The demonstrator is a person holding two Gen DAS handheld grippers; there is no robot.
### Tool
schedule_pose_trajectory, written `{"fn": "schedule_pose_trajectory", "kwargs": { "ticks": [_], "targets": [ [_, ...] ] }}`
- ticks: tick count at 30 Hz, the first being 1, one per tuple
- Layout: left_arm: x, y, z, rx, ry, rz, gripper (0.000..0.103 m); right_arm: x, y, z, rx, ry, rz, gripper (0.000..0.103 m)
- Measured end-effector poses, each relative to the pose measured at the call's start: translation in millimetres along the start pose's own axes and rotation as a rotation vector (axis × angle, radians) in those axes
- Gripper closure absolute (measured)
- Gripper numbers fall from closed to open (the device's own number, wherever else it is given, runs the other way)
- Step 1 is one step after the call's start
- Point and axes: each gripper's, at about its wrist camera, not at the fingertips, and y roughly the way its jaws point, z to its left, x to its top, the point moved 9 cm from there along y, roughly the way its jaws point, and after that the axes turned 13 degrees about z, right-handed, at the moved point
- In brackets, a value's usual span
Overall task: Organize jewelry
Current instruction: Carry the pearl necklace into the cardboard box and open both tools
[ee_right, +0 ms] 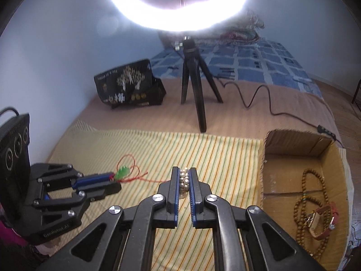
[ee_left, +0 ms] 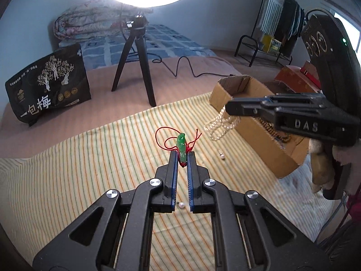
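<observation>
Left gripper (ee_left: 182,158) pinched narrow on green pendant (ee_left: 181,145), red cord (ee_left: 165,139) looping just beyond the tips, above striped cloth (ee_left: 90,158). Right gripper (ee_right: 185,179) clamped on pearl strand (ee_right: 184,180), loops dangling below the fingers. Right of that claw: cardboard box (ee_right: 268,169) holding brown bead necklace (ee_right: 302,203) and watch (ee_right: 325,219). Farther ahead: black tripod (ee_right: 194,85), ring light (ee_right: 180,2).

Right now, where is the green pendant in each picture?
Left wrist view: the green pendant sits centre, pinched in the left claw.
Right wrist view: the green pendant is at the left, at the left claw's tip.
Shared landmark: the black tripod behind the striped cloth.
</observation>
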Motion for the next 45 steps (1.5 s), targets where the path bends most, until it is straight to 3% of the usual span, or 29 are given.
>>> {"fn": "schedule_pose_trajectory", "kwargs": {
  "ticks": [10,22,33,45],
  "targets": [
    [10,-22,-35,-0.056,0.005,-0.056,0.097,12,-49,-32,-0.032,0.058,-0.092,0.098],
    [39,-9,-110,-0.132,0.074,-0.082,0.097,5,-88,-124,-0.101,0.213,-0.162,0.098],
    [60,24,-148,-0.15,0.076,-0.061,0.097,-12,-81,-174,-0.127,0.274,-0.136,0.098],
    [72,50,-172,-0.157,0.09,-0.025,0.097,-22,-62,-201,-0.121,0.317,-0.098,0.098]
  ]
}}
